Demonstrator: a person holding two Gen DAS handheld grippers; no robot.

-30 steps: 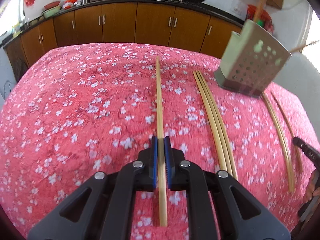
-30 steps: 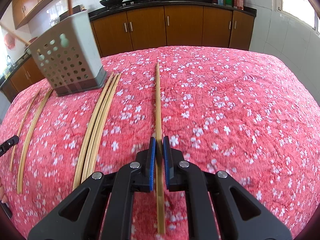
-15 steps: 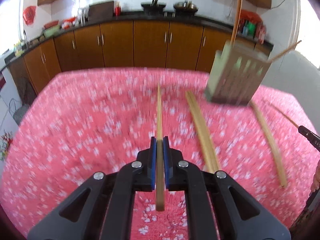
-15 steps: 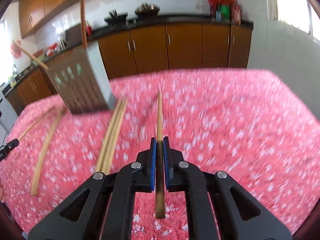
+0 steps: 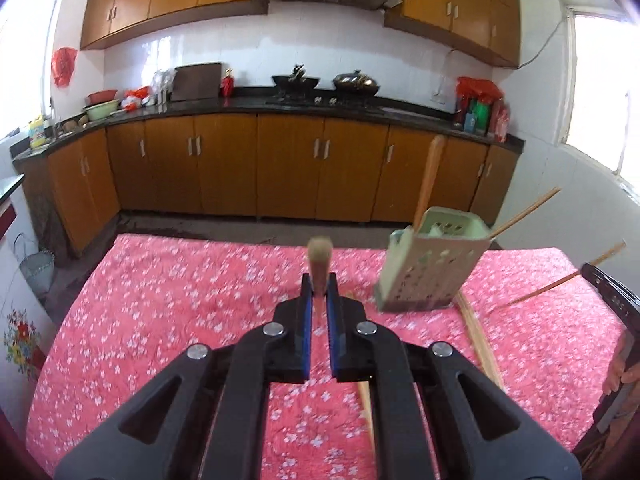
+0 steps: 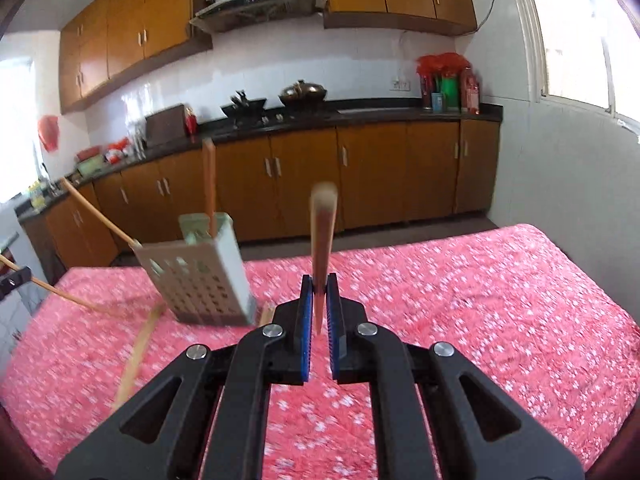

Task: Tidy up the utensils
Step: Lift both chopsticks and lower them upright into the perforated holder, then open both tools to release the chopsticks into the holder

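Both chopsticks (image 5: pixel 319 264) lifted, jaws clamped.

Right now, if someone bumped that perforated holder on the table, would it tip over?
Probably yes. The holder looks tall on a narrow base, standing on a soft cloth. The long sticks rising above its rim likely make it top-heavy. It looks like light plastic, so a nudge might slide or topple it.
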